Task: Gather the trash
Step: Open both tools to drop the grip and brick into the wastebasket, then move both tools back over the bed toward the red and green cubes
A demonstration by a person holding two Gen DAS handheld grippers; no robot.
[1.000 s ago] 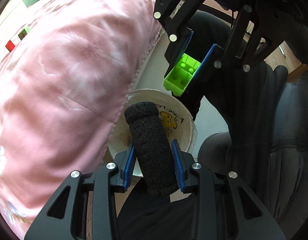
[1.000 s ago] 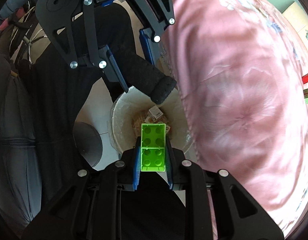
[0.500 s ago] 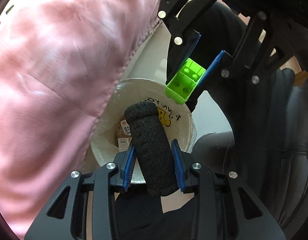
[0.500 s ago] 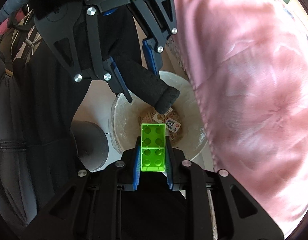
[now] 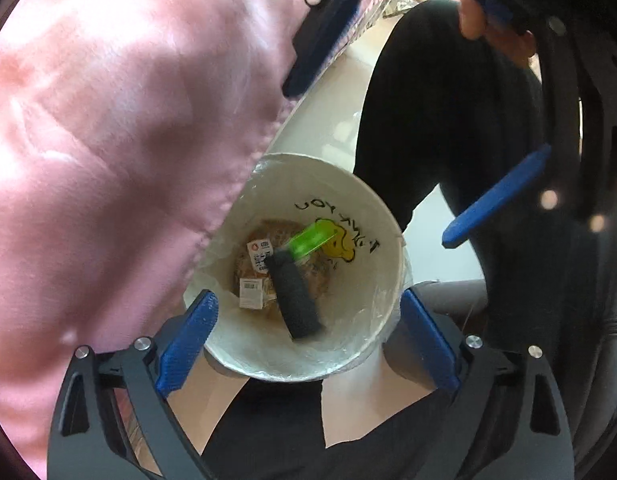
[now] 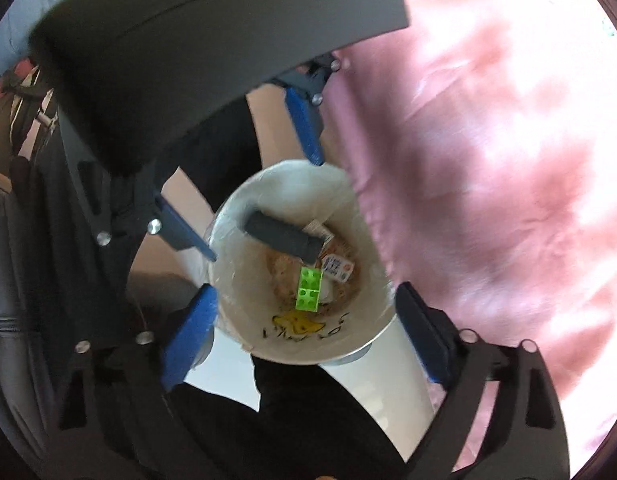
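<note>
Inside bin [image 5: 388, 216]: one block [image 5: 310, 240], one roll [image 5: 294, 296].

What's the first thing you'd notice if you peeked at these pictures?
The bright green toy brick jumps out first, down inside the white trash bin among paper scraps. Next to it in the bin is a dark foam roll. A big pink blanket fills the side beside the bin, and both grippers, left gripper and right gripper, hang wide open above it.
</note>
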